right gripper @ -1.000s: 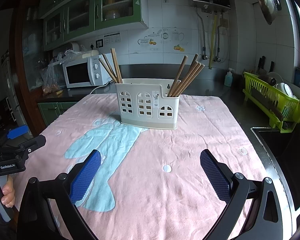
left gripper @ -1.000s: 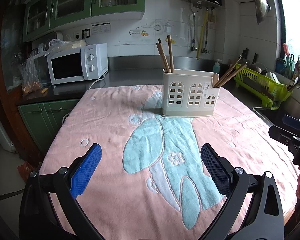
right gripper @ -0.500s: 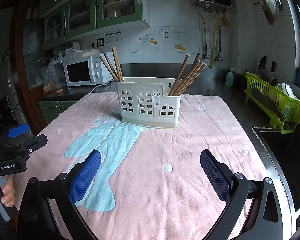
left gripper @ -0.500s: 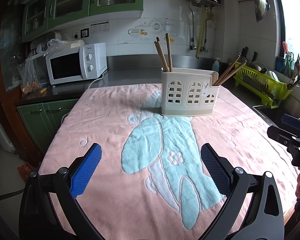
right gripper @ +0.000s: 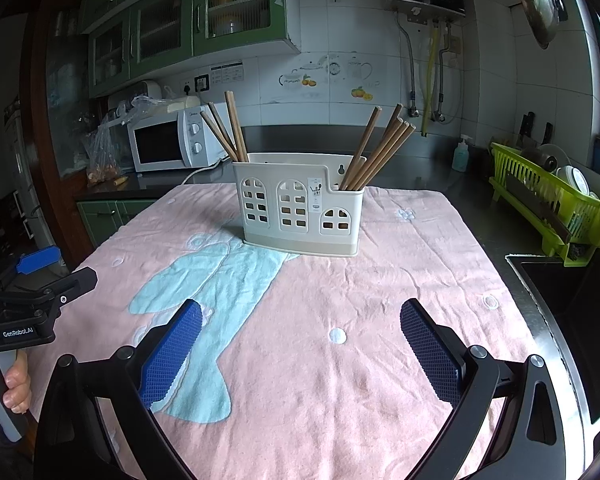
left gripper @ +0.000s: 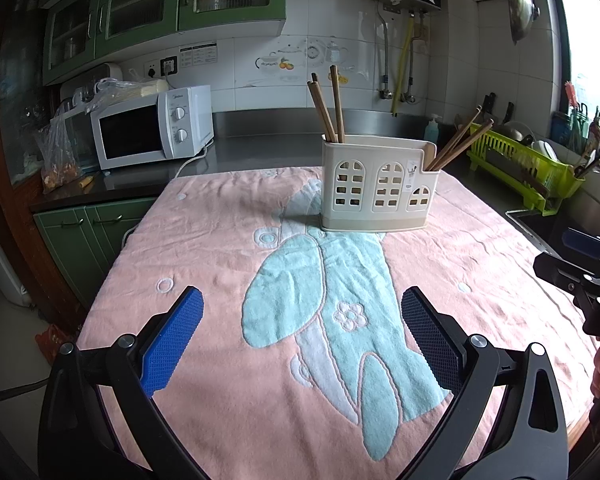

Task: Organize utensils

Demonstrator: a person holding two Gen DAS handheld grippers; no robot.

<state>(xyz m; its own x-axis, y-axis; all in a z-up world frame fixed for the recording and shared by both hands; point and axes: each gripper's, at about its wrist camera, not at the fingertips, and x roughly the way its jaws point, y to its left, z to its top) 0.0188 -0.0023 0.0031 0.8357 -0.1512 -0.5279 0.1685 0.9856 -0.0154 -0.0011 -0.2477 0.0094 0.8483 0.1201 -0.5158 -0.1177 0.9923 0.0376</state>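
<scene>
Seen from the left wrist: left tongs (left gripper: 302, 312) spread wide, nothing between the blue pads, low over the pink towel (left gripper: 204, 240) covering the table. Plenty of bare towel ahead, up to the cream utensil holder (left gripper: 378, 188) standing upright near the far edge. Towel's left edge close to a drop toward the green cabinets (left gripper: 88, 236); on the right, right tongs (left gripper: 580, 264) near that edge, a sink (left gripper: 532, 220) probably just beyond.

Seen from the right wrist: right tongs (right gripper: 300, 320) also spread, holding nothing. Open towel in front; sink and green dish rack (right gripper: 552, 200) off the right edge. Holder with arched cut-outs, three brown chopsticks (right gripper: 228, 132) leaning left in the left compartment, a bundle of chopsticks (right gripper: 380, 148) leaning right in the low right compartment. Left tongs at far left, well apart from the holder.
</scene>
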